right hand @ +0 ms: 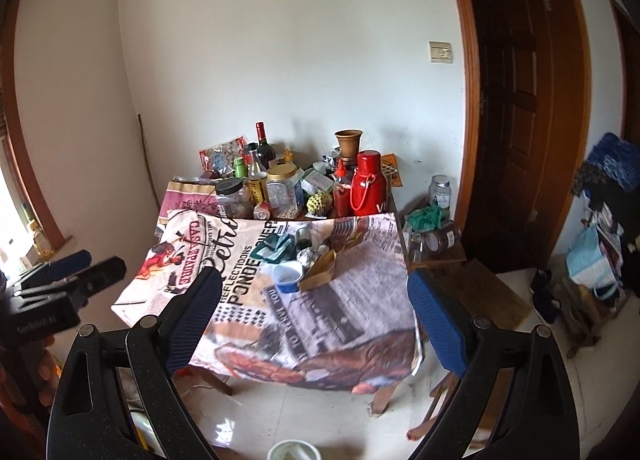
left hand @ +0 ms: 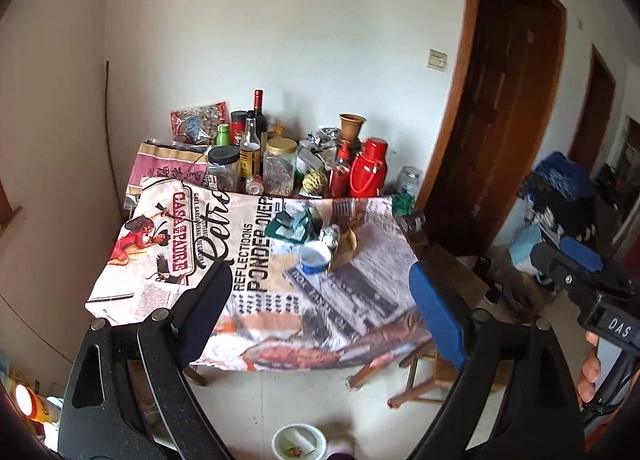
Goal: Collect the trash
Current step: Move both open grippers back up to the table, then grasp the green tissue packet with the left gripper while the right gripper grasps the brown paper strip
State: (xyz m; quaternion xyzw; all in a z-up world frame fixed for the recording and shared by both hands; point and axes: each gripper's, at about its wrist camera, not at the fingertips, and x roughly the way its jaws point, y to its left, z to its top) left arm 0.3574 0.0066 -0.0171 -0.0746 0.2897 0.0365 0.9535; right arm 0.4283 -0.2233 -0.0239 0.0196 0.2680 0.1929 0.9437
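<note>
- Trash sits mid-table on a printed tablecloth (left hand: 256,260): a blue-and-white paper cup (left hand: 315,257) on its side, a brown paper bag (left hand: 347,247) touching it, and a crumpled green wrapper (left hand: 290,225) just behind.
- Left gripper (left hand: 320,308) hangs in front of the table, jaws spread wide, nothing between them.
- Right gripper (right hand: 314,302) likewise stands wide open and holds nothing.
- Jars, bottles and a red thermos (right hand: 369,184) crowd the table's far end against the wall.
- White bin (left hand: 299,442) stands on the floor below.
</note>
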